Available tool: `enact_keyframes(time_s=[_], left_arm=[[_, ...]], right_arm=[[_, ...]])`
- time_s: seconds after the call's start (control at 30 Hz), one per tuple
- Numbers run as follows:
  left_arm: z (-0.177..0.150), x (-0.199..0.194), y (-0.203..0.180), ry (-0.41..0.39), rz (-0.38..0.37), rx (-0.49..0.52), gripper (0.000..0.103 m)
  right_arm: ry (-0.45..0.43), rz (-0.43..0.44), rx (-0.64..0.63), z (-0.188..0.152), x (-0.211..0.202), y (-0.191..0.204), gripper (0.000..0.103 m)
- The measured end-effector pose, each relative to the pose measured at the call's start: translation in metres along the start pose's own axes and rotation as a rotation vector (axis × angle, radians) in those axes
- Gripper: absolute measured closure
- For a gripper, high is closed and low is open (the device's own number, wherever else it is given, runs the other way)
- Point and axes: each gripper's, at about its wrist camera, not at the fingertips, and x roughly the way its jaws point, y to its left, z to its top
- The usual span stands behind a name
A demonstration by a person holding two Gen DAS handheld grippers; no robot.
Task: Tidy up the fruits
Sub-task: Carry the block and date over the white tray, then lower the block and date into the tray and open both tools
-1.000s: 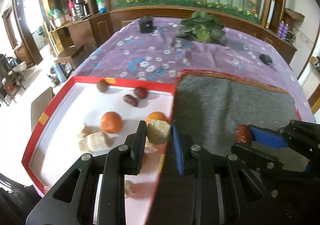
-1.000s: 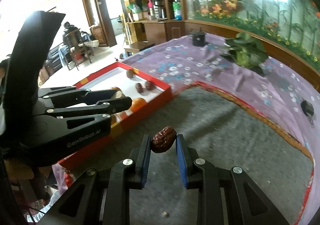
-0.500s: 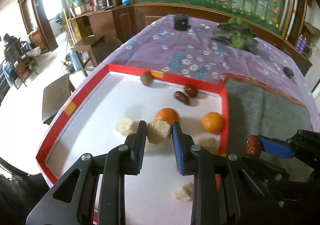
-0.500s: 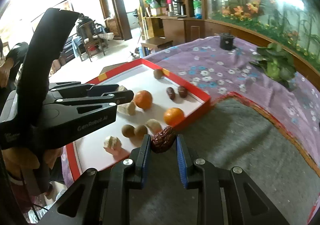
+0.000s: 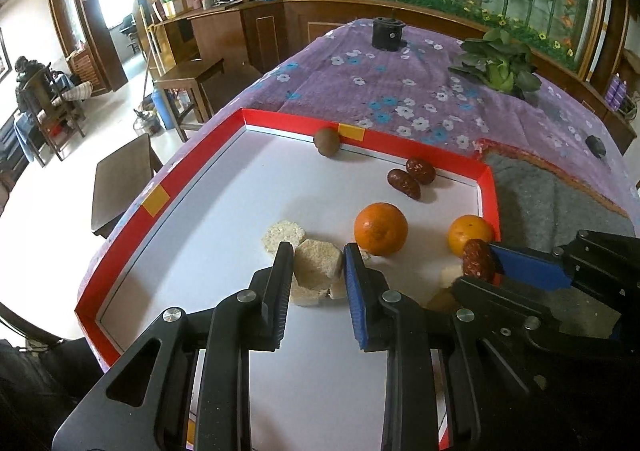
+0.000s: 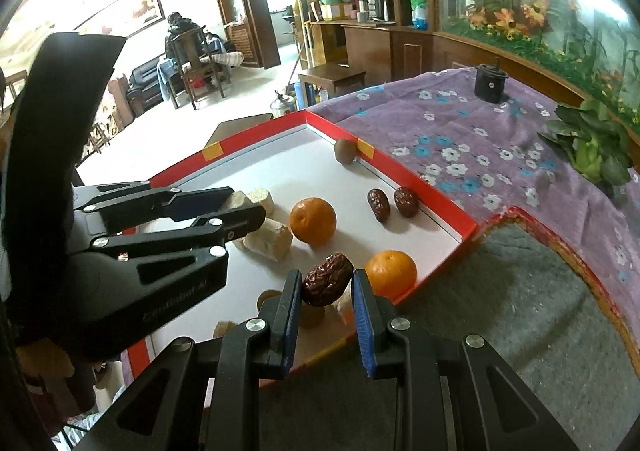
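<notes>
Jaws of the left gripper (image 5: pixel 318 265) are clamped on a tan hexagonal cake (image 5: pixel 318 265), held over the white floor of the red-rimmed tray (image 5: pixel 160 193); a second cake piece (image 5: pixel 304 295) lies under and just behind it, and a round puffed cake (image 5: pixel 281 235) sits just to its far left. Jaws of the right gripper (image 6: pixel 325 287) are clamped on a wrinkled red date (image 6: pixel 327 285), held above the tray's near right part, close to the rim that borders the grey felt mat (image 6: pixel 520 299). Just beyond that date lies 1 orange (image 6: pixel 391 274) against the tray's right wall; a 2nd orange (image 6: pixel 313 220) sits further in, beside the left gripper's cake. 2 more dates (image 6: pixel 394 203) lie side by side near the far right corner, and a brown round fruit (image 6: pixel 345 151) rests against the far wall by a yellow tape patch (image 6: pixel 366 148). Small brown and pale pieces lie partly hidden under the right gripper's fingers (image 6: pixel 286 305); what they are I cannot tell. Outside the tray, a purple flowered cloth (image 5: pixel 400 91) covers the table, bearing a black cylinder (image 5: pixel 386 33) and a leafy green plant (image 5: pixel 500 65).
</notes>
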Motion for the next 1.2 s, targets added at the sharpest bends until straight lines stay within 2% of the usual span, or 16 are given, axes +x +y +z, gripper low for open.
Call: enact_keyframes(time_s=[0.37, 0.43, 0.53, 0.6, 0.77, 0.87, 1.07, 1.2], left_arm=[[0.000, 0.002, 0.004, 0.000, 0.029, -0.023, 0.078], [0.001, 0.001, 0.005, 0.000, 0.036, -0.032, 0.077], [0.001, 0.001, 0.006, 0.002, 0.044, -0.043, 0.069], [0.000, 0.001, 0.006, 0.002, 0.050, -0.048, 0.054], [-0.004, -0.005, 0.001, -0.013, 0.062, -0.043, 0.053], [-0.006, -0.009, -0.003, -0.024, 0.046, -0.046, 0.042], [-0.011, -0.021, -0.014, -0.049, 0.038, -0.049, 0.042], [-0.015, -0.029, -0.023, -0.063, 0.026, -0.055, 0.037]], right_arm=[[0.016, 0.002, -0.012, 0.005, 0.018, 0.002, 0.079], [0.012, 0.018, -0.002, 0.003, 0.015, 0.001, 0.073], [0.008, 0.034, -0.010, -0.001, 0.011, 0.003, 0.067], [0.004, 0.031, -0.013, -0.004, 0.007, 0.005, 0.067], [-0.012, 0.027, 0.007, -0.013, -0.005, 0.004, 0.066], [-0.029, 0.013, 0.013, -0.018, -0.013, 0.005, 0.065], [-0.088, -0.039, 0.050, -0.032, -0.037, 0.001, 0.058], [-0.115, -0.064, 0.108, -0.040, -0.046, -0.010, 0.055]])
